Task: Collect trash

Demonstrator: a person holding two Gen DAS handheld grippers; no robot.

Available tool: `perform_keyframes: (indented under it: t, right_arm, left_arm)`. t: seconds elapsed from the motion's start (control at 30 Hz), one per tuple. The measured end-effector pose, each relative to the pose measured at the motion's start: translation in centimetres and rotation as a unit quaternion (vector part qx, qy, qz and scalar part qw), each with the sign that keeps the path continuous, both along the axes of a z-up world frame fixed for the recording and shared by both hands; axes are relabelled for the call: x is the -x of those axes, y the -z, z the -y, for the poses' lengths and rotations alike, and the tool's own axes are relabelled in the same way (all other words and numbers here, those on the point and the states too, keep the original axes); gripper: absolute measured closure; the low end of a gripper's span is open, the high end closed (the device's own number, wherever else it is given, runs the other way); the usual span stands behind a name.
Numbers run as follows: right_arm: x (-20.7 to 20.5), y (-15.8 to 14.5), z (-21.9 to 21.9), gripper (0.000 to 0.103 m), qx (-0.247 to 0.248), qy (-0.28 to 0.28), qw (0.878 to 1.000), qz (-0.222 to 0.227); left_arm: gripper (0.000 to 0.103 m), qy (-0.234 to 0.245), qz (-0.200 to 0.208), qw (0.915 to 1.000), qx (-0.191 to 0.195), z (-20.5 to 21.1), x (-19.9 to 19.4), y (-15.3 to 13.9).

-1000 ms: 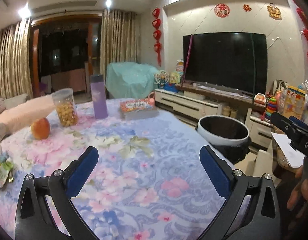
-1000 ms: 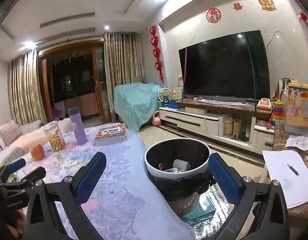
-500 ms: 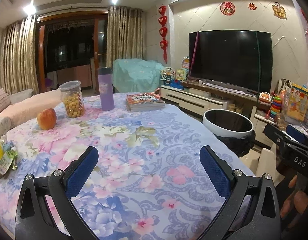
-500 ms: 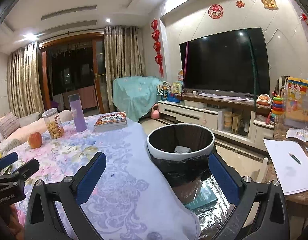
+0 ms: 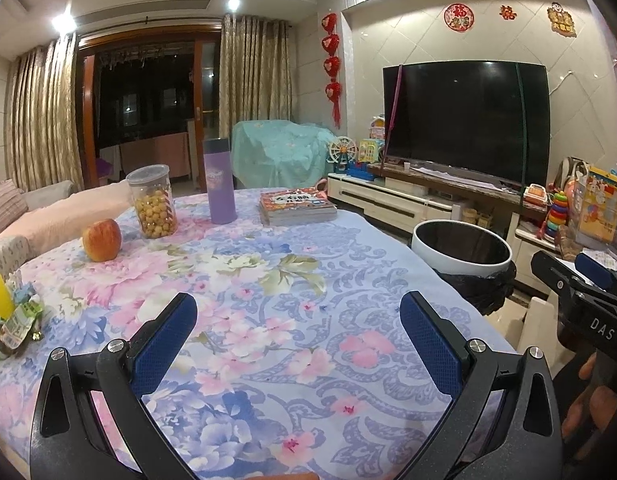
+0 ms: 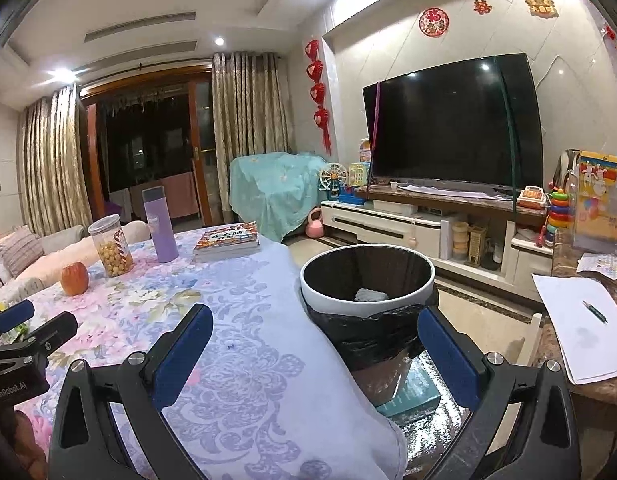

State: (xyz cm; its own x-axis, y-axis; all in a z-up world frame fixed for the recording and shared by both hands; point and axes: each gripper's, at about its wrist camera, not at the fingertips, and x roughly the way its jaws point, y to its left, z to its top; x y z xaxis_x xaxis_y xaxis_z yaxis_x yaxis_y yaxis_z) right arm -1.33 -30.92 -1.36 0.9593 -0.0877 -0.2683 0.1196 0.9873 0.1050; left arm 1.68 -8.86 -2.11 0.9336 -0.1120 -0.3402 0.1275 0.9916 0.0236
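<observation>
Two handheld grippers hover over a flower-print bench (image 5: 292,288) in a lamplit living room, both with jaws spread wide and holding nothing. The left gripper (image 5: 298,330) sits above the bench's near half, its blue pads framing bare tablecloth. The right gripper (image 6: 314,338) points past the bench's right edge toward a white-rimmed trash bin (image 6: 366,280) lined with a black bag, which stands just beside the bench; the same bin shows at the right of the left view (image 5: 462,248). Inside it lies a pale crumpled piece of trash (image 6: 371,294).

At the bench's left edge, near the left gripper, a small heap of colourful wrappers (image 5: 16,320) lies with a yellow piece standing up behind it; what each item is cannot be told. Farther back stand a red apple (image 5: 102,239), a clear jar of yellow snack balls (image 5: 152,202) and a purple flask (image 5: 219,181), all upright and set apart from one another. A stack of books (image 5: 297,205) lies flat at the far right corner.

Beyond the bench a large dark television (image 6: 454,126) sits on a low white cabinet (image 6: 388,226), with a teal-draped piece of furniture (image 6: 274,188) beside the gold curtains. On a marble-topped side table at the far right of the right view, a sheet of white paper (image 6: 576,332) carries a pen (image 6: 595,312).
</observation>
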Motion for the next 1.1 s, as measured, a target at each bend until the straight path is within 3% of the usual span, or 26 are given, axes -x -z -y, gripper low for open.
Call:
perform_keyframes:
  t: [1.1]
  right_arm:
    - [0.54,-0.27,0.14,0.000,-0.014,-0.009,1.000,0.014]
  left_arm:
    - [0.000,-0.005,0.018,0.9998,0.009,-0.25,0.76,-0.28]
